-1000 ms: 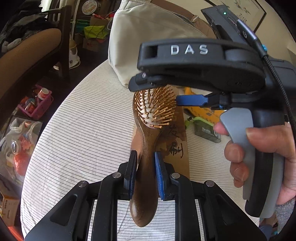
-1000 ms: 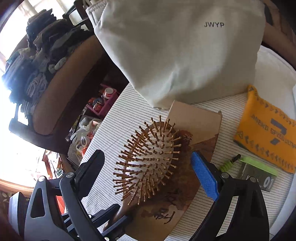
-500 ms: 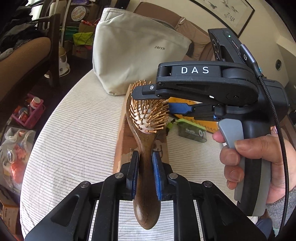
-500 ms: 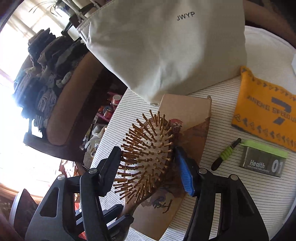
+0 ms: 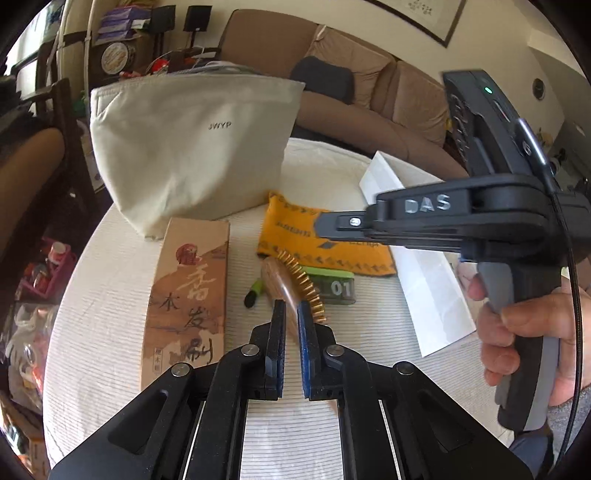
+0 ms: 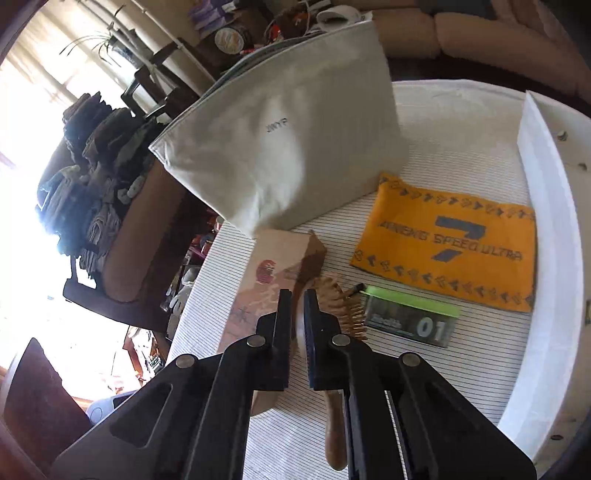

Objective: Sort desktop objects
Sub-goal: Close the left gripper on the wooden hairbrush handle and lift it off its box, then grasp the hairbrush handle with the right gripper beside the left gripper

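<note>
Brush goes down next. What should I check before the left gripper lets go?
1. Left gripper closed on brush: ok.
2. Right gripper off the brush: ok, jaws nearly shut beside it.
3. Brush resting on table: cannot tell.
4. Landing spot free: not ok, green tool and "01" box lie by the head.
5. Bag out of the way: ok.

brown sofa [image 5: 369,74] — framed picture [image 5: 424,14] above it
</note>
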